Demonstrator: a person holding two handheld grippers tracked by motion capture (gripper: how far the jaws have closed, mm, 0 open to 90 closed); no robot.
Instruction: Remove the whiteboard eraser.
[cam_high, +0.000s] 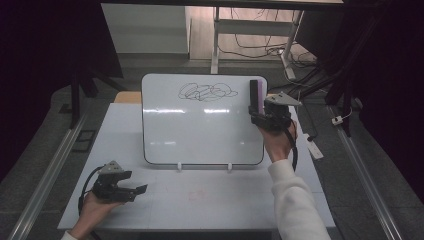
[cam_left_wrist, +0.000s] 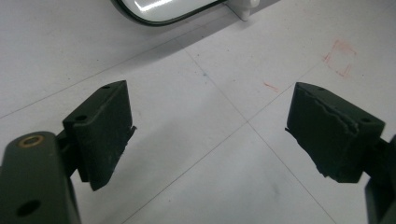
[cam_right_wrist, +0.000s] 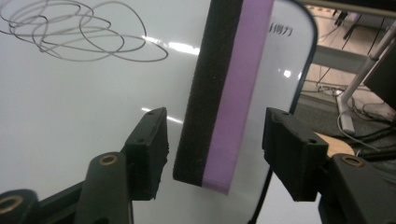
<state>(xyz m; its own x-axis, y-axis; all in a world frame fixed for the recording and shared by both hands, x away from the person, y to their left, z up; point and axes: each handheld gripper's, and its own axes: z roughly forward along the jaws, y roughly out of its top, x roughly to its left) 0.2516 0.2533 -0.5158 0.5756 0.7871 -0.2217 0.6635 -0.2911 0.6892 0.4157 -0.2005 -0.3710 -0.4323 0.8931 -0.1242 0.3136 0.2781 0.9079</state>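
A whiteboard (cam_high: 200, 132) stands upright on the table (cam_high: 200, 200), with a black scribble (cam_high: 207, 91) near its top. An eraser (cam_high: 254, 94) with a black felt side and a purple back stands on end against the board's upper right corner. My right gripper (cam_high: 256, 114) is raised at the eraser's lower end. In the right gripper view the eraser (cam_right_wrist: 224, 93) lies between the jaws of that gripper (cam_right_wrist: 215, 149), with a gap on each side. The scribble (cam_right_wrist: 74, 32) is to its upper left. My left gripper (cam_high: 141, 190) rests low near the table's front left, open and empty (cam_left_wrist: 210, 126).
The board stands on two small white feet (cam_high: 179, 166). Faint red marks (cam_left_wrist: 338, 56) stain the tabletop. A white strip (cam_high: 315, 148) lies at the table's right edge. Behind the table are desk legs and cables (cam_high: 260, 47) on the floor.
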